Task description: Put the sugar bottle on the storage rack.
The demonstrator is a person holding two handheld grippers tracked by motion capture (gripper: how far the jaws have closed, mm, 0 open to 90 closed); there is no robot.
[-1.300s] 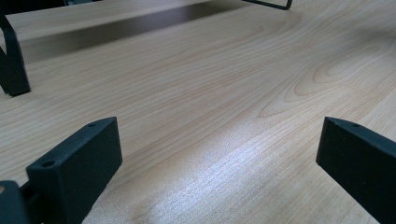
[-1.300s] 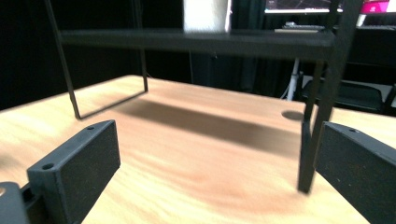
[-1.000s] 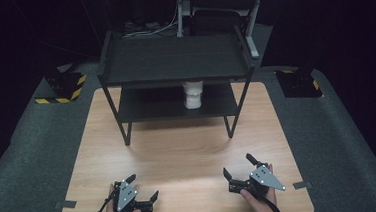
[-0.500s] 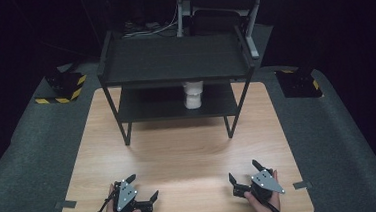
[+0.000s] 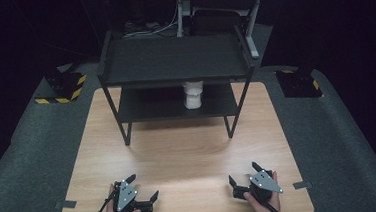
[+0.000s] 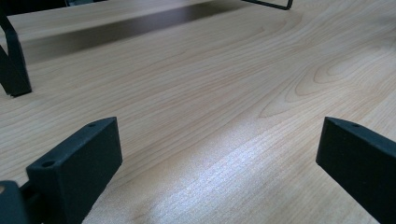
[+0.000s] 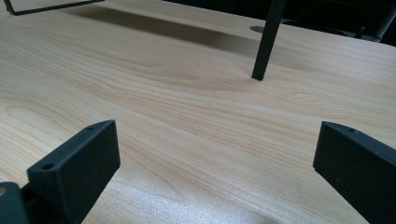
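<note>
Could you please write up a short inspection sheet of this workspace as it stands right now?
Surface: light wooden table, bare between the shelf and the tongs; grey tape tabs at its near corners.
Job's things: white cup on the lower tier of the black two-tier shelf, at the far half of the table; top tier bare.
Clutter: nothing seen.
Grippers: left tongs and right tongs low at the near edge, each in a hand, jaws wide apart, nothing between them.
Cables: one trails from the left tongs off the near edge; a bundle lies behind the shelf.
Surroundings: grey carpet, black-and-yellow striped blocks beside the table, dark background.
</note>
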